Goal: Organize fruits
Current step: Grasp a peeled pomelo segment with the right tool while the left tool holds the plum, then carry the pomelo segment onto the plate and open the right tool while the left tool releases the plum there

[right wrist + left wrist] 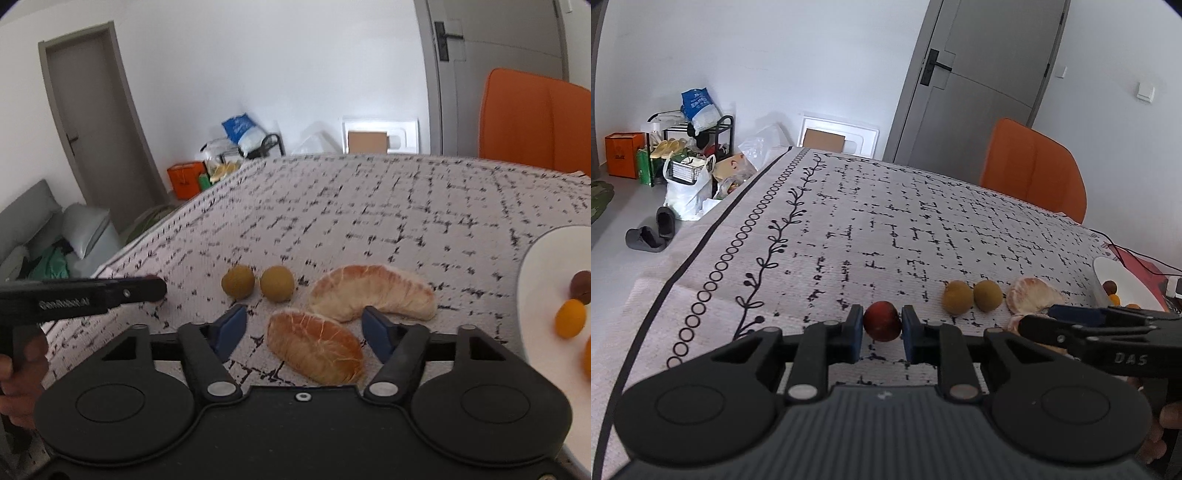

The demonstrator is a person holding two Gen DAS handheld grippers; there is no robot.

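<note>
My left gripper (pixel 882 326) is shut on a small red fruit (pixel 882 320), held low over the patterned tablecloth (pixel 886 229). To its right lie two yellow-green round fruits (pixel 957 297) (pixel 987 295) and a peeled citrus segment (pixel 1032 295). My right gripper (pixel 304 328) is open, its blue pads on either side of the near citrus segment (pixel 314 345). A second segment (pixel 373 291) lies just beyond. The two round fruits (pixel 238 281) (pixel 277 283) sit to the left of it. The left gripper's side (pixel 92 297) shows at far left.
A white plate (pixel 539 295) at the right holds a brown fruit (pixel 581 284) and small orange fruits (pixel 570 318). An orange chair (pixel 1034 168) stands behind the table. The table edge (pixel 713 236) falls off at left toward floor clutter.
</note>
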